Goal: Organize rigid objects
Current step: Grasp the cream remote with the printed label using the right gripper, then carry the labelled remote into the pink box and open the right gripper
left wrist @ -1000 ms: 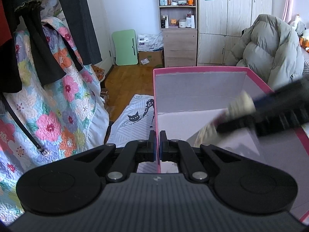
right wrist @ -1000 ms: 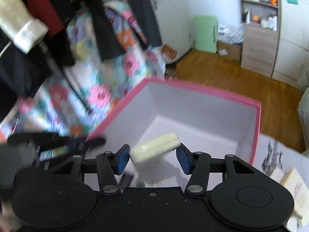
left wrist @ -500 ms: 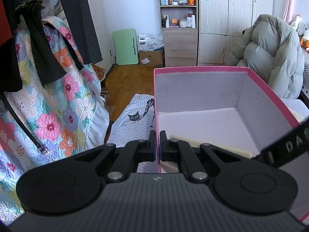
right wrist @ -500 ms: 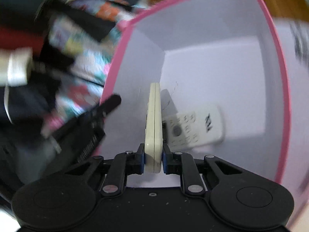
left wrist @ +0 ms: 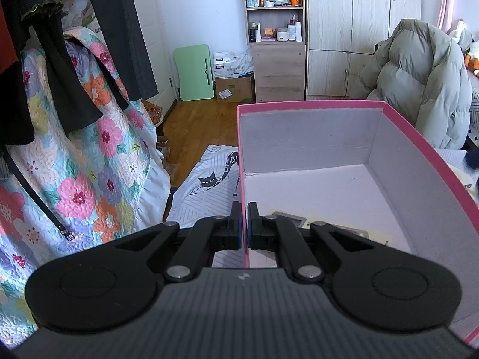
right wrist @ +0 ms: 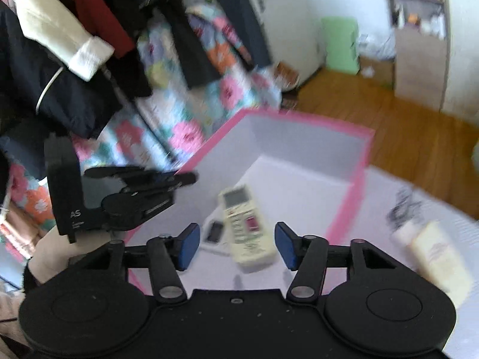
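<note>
A pink box (left wrist: 308, 105) with a pale lilac inside stands on the bed; it also shows in the right wrist view (right wrist: 363, 161). My left gripper (left wrist: 244, 229) is shut on the box's left wall. A cream remote control (right wrist: 247, 227) lies flat on the box floor, with a small dark item (right wrist: 215, 231) beside it; the remote also shows in the left wrist view (left wrist: 344, 233). My right gripper (right wrist: 236, 246) is open and empty above the near end of the remote. The left gripper also shows in the right wrist view (right wrist: 191, 176).
A cream bottle (right wrist: 440, 254) lies on the bed sheet right of the box. A floral quilt (left wrist: 74, 164) and dark clothes (left wrist: 54, 59) hang at the left. A grey puffer jacket (left wrist: 419, 83) sits behind the box. Wooden floor (left wrist: 203, 119) and shelves (left wrist: 275, 30) lie beyond.
My right gripper carried the remote into the box, opened and let it go, then lifted back. The remote now lies flat on the box floor. My left gripper has kept still.
</note>
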`<control>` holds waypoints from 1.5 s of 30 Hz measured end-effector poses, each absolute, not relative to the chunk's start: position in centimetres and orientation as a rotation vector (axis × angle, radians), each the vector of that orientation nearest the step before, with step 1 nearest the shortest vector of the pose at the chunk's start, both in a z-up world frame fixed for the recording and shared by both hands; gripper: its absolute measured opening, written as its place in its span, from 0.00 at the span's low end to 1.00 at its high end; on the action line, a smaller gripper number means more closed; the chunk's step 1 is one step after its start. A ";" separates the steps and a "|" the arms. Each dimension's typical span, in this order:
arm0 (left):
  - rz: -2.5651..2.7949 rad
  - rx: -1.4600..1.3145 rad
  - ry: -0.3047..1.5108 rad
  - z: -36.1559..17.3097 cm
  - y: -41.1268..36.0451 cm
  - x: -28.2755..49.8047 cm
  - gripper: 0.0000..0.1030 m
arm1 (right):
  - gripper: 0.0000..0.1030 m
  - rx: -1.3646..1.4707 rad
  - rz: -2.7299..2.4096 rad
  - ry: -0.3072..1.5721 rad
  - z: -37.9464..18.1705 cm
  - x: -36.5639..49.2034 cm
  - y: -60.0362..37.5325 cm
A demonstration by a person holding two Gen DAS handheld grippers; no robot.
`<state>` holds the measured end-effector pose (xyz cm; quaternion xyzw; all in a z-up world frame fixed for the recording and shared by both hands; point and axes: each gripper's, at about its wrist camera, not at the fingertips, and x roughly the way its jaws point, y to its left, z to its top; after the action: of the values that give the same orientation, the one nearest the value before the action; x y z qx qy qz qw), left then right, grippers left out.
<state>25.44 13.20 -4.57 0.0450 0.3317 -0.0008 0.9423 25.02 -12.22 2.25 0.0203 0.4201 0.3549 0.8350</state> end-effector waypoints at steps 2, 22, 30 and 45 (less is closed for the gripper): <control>0.001 0.093 0.676 -4.6 13.2 25.5 0.03 | 0.60 0.017 0.703 0.839 3.0 25.5 -14.1; 0.011 0.156 0.644 -4.5 12.5 24.9 0.03 | 0.55 -0.397 0.471 0.957 -4.4 33.0 -24.0; 0.010 0.160 0.643 -4.5 12.7 25.0 0.03 | 0.59 -0.466 0.530 0.981 -6.0 35.1 -22.4; 0.010 0.181 0.642 -4.6 12.2 24.9 0.03 | 0.65 -0.412 0.543 0.992 -7.6 37.0 -21.4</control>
<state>24.91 12.22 -4.63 0.0887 0.3149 0.0049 0.9450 36.99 -21.40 -7.61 -0.1938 0.4666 0.2553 0.8243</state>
